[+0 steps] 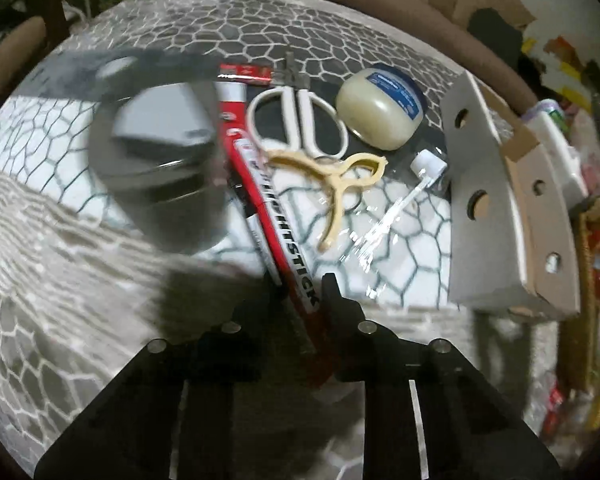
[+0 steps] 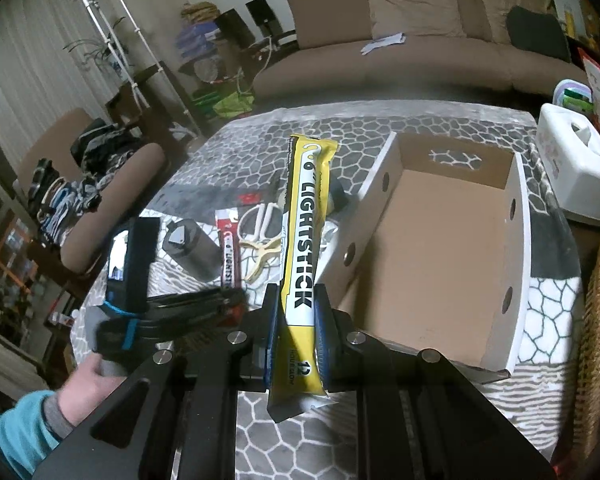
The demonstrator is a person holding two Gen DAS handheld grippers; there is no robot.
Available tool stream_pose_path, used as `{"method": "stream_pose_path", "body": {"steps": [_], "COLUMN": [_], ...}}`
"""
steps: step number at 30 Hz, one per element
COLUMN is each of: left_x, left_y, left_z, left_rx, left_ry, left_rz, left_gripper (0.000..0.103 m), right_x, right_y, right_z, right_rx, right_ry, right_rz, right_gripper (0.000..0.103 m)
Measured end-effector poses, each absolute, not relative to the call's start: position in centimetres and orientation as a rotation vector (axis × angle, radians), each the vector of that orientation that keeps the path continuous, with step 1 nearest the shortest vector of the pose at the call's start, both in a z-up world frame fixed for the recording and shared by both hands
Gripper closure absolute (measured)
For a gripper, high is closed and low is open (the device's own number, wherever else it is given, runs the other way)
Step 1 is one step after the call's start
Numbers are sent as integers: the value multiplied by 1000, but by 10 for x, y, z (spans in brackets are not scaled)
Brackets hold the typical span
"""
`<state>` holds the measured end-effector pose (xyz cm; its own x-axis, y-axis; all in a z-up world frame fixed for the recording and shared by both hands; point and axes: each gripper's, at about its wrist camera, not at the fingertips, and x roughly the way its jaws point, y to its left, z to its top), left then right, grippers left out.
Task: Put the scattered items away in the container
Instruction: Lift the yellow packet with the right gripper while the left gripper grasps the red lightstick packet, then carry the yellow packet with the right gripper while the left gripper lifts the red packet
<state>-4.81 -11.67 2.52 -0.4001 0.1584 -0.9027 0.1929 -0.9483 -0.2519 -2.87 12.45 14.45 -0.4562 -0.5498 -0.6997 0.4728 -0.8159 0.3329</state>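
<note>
Yellow lightstick (image 2: pixel 305 240) clamped in right gripper (image 2: pixel 296 320); cardboard box (image 2: pixel 518 216) right of it, empty.
Long axis runs up-frame. Red lightstick (image 1: pixel 278 216) pinched in left gripper (image 1: pixel 300 292), box (image 1: pixel 484 184) at right, farther off.

A yellow lightstick (image 2: pixel 305 236) is held upright at frame centre; a red lightstick (image 1: pixel 278 216) lies diagonally; the box (image 2: pixel 440 256) stands open at right.

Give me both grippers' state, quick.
Left gripper: shut on the red lightstick.
Right gripper: shut on the yellow lightstick.
</note>
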Motion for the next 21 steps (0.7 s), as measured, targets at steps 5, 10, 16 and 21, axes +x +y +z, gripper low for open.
{"method": "stream_pose_path", "body": {"steps": [5, 10, 16, 21], "left_x": [-21, 10, 21, 3], "left_y": [-136, -140, -148, -138], "left_z": [41, 35, 30, 40], "left_rx": [1799, 1923, 1954, 1846], "left_ry": [449, 348, 335, 178], "left_rz": [-2595, -2560, -2475, -2502], "left_gripper": [87, 87, 55, 36], "right_x": [-28, -18, 13, 17], "right_y": [118, 98, 47, 34], "right_z": [145, 134, 99, 46], "right_rx": [1138, 1182, 1303, 1490], "right_ry": [-128, -98, 121, 238], "right_rz": [-2223, -2147, -2011, -1985], "right_gripper": [88, 88, 88, 83]}}
